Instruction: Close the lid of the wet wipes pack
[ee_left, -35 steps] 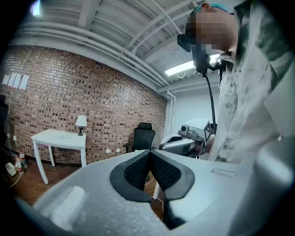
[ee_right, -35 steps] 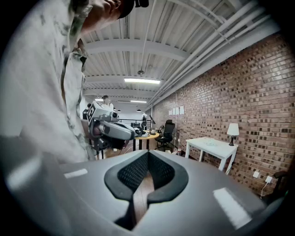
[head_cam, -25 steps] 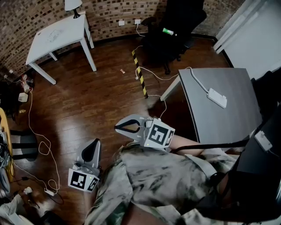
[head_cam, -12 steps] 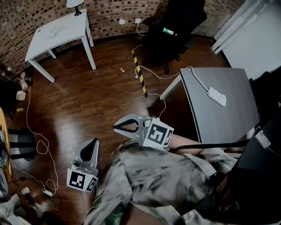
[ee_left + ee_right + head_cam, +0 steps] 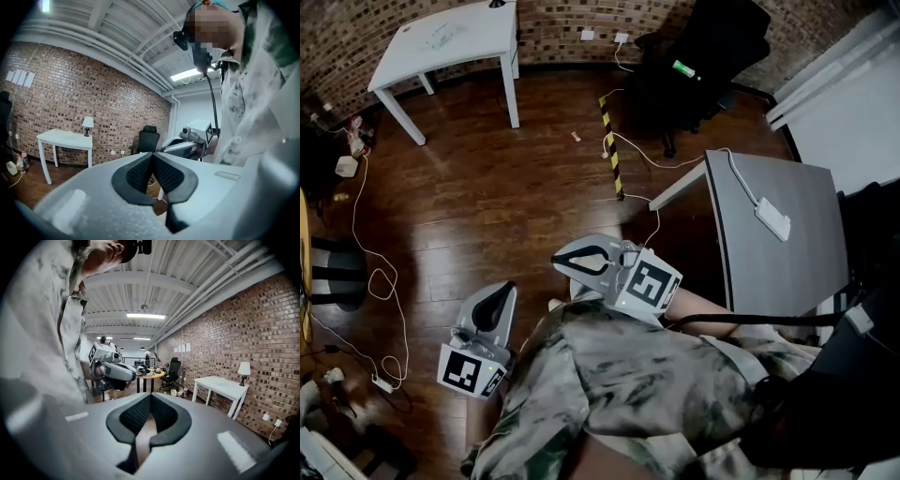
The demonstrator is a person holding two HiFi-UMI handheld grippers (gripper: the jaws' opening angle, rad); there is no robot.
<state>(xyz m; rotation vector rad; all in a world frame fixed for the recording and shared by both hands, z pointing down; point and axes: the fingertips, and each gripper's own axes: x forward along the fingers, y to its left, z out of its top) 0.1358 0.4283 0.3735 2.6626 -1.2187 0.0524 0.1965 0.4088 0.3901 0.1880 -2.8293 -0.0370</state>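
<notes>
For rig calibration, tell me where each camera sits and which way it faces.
Head view: on the person's head, facing steeply down at the dark wooden floor; shows camouflage-patterned jacket, left gripper, right gripper.
Left gripper view: on the left gripper, along its shut jaws toward the white rectangular table; jacket at right.
Right gripper view: on the right gripper, along its shut jaws; jacket at left.
Shared: both gripper views show that table and the opposite gripper.

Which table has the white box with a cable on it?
The grey table at the right: a white box and its cable lie on it. The white table stands by the brick wall.
</notes>
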